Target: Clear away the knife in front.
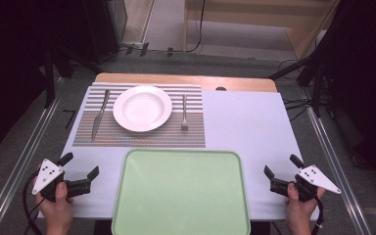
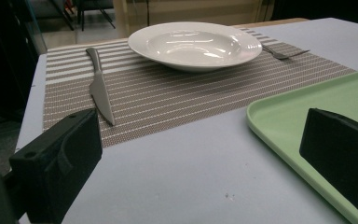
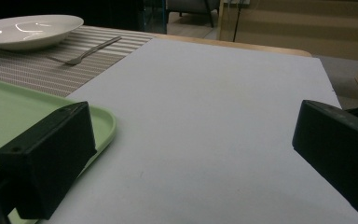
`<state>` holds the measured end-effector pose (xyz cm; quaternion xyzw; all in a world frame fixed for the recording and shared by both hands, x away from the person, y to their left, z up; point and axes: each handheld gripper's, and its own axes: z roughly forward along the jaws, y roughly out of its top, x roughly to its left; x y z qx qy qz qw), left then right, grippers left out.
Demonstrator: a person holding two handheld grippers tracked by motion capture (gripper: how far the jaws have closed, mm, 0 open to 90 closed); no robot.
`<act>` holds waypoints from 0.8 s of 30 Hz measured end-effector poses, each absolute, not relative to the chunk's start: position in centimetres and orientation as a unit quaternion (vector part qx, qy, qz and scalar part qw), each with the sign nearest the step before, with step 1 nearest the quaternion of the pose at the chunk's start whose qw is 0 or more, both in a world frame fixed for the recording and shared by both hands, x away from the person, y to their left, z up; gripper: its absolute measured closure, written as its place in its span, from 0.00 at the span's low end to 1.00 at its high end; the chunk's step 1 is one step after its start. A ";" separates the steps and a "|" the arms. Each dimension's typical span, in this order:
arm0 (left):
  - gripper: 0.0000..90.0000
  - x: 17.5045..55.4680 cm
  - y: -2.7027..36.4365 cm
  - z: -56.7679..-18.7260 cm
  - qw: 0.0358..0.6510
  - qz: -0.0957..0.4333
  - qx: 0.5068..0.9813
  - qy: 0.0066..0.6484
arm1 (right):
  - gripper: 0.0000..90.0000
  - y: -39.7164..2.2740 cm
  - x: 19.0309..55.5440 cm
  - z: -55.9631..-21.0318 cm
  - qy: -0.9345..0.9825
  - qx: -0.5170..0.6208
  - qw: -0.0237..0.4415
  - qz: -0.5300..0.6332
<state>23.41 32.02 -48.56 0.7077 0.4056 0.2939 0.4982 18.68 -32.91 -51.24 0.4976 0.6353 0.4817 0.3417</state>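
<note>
Resting low at the near corners of the table [image 1: 245,122], the left gripper [image 1: 81,166] and right gripper [image 1: 280,165] flank the green tray [image 1: 181,193], each with jaws spread wide and nothing between them. Beyond the tray, a striped placemat [image 1: 142,134] carries a white plate [image 1: 142,108], with a knife [image 1: 99,113] just left of it and a fork [image 1: 184,111] just right.

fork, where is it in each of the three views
High view: the fork lies right of the white plate on the striped placemat.
Left gripper view: fork at upper right, behind the plate.
Right gripper view: fork at upper left, right of the plate.
Shared landmark: the plate.
</note>
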 end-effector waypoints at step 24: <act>0.00 27.0 28.8 -44.4 0.497 0.283 0.722 0.389 | 0.00 -32.7 18.6 -51.6 0.644 0.488 0.326 0.491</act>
